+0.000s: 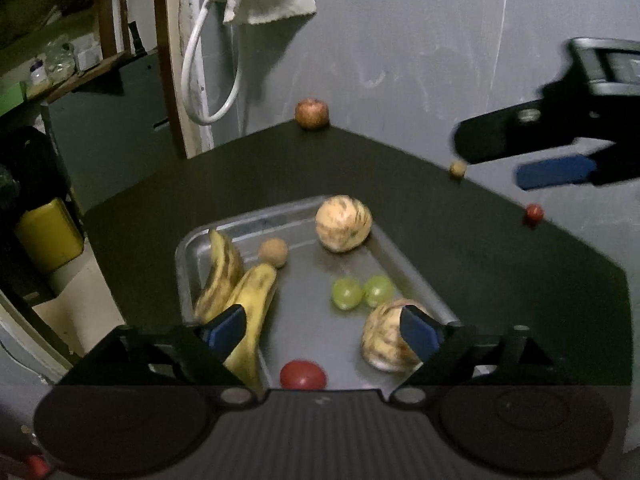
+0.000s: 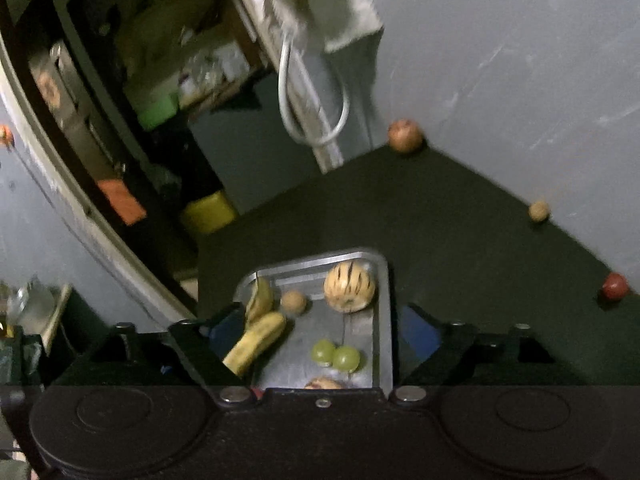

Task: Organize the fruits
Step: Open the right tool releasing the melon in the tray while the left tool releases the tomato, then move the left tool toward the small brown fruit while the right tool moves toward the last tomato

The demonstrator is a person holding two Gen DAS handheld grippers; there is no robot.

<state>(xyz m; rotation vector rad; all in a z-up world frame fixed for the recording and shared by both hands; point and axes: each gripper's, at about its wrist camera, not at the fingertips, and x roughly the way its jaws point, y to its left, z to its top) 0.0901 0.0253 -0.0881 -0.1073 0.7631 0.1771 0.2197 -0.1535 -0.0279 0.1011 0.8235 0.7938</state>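
Note:
A metal tray (image 1: 192, 248) on the dark table holds two bananas (image 1: 256, 292), two striped pale melons (image 1: 343, 223), two green grapes (image 1: 347, 293), a small tan ball (image 1: 273, 253) and a red tomato (image 1: 303, 375). My left gripper (image 1: 326, 330) is open and empty, low over the tray's near end. My right gripper (image 1: 492, 160) is open and empty, hovering at the right above the table's far edge. In the right wrist view the tray (image 2: 384, 320), bananas (image 2: 256, 340), melon (image 2: 349, 286) and grapes (image 2: 336, 354) lie between the open right gripper (image 2: 324, 334) fingers.
Loose on the table along the wall: an apple (image 1: 312, 113) at the far corner, a small tan fruit (image 1: 458, 169) and a small red fruit (image 1: 534, 214). They show in the right wrist view as apple (image 2: 405, 136), tan fruit (image 2: 539, 211), red fruit (image 2: 615, 286). A yellow container (image 1: 50, 236) stands left below.

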